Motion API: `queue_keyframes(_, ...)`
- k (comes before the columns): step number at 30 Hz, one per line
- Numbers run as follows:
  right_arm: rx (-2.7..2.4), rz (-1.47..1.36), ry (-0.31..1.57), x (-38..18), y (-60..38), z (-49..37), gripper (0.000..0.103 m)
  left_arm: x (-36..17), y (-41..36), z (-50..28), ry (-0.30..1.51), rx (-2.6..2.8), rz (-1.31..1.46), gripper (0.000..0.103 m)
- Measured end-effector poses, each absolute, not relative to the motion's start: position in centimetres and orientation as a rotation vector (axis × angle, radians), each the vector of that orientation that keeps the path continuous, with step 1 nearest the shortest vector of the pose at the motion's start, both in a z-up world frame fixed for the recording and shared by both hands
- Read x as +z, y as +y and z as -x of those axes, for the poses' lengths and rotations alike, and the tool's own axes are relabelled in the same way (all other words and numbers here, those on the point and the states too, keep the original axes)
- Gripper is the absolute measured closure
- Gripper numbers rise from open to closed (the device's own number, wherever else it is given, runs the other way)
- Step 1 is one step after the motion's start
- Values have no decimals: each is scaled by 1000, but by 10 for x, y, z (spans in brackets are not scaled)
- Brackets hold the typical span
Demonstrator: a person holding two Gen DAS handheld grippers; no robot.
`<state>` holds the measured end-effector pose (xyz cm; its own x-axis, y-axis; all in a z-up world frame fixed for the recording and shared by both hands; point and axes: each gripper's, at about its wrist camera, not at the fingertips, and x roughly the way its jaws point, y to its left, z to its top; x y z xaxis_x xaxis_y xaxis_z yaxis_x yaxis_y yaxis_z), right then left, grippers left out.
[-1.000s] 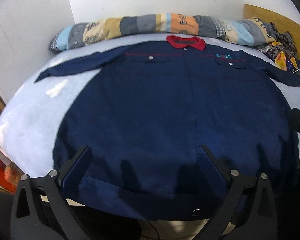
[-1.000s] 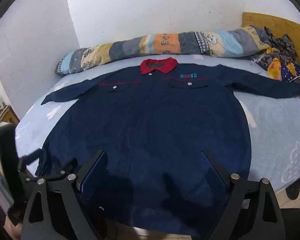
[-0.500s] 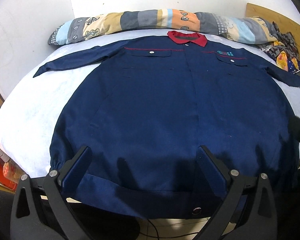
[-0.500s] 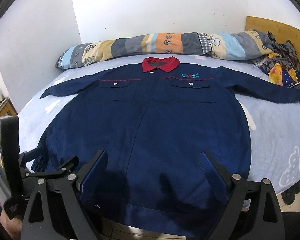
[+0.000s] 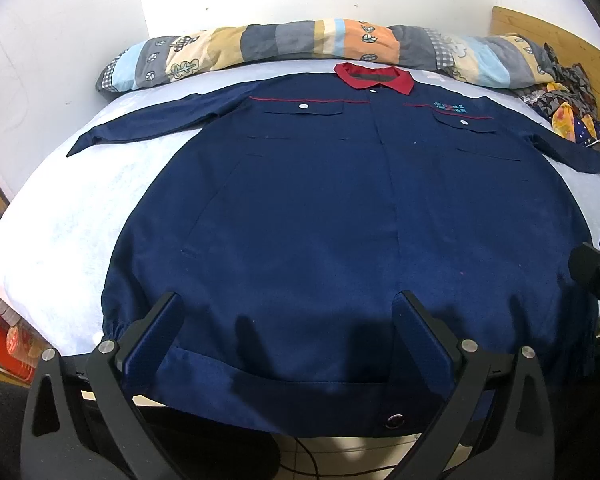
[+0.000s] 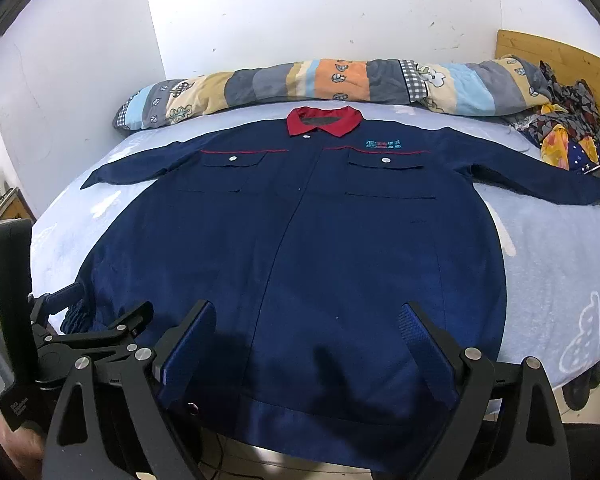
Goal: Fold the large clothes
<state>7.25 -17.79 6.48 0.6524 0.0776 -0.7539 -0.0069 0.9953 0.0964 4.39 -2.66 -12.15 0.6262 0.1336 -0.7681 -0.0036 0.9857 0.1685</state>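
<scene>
Navy work jacket (image 5: 340, 216) lies face up and flat across the bed (image 5: 60, 232), sleeves spread, red collar (image 5: 374, 76) toward the rolled quilt (image 5: 300, 42), hem draped over the near edge; the cloth looks a stout, soft twill, limp yet fairly heavy; left gripper (image 5: 288, 340) and right gripper (image 6: 308, 344) hover over the hem, fingers wide, holding nothing; sleeve cuffs or hem corners seem the surest holds.

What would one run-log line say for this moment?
stage: pre-fold | jacket: flat on bed | left gripper: open | right gripper: open | held: nothing
</scene>
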Motion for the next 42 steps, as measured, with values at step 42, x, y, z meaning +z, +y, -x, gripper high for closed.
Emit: queue_keyframes(42,-106,-471,764,113,-351,-113,9,-58,-40,-150,657,-33,-291,0)
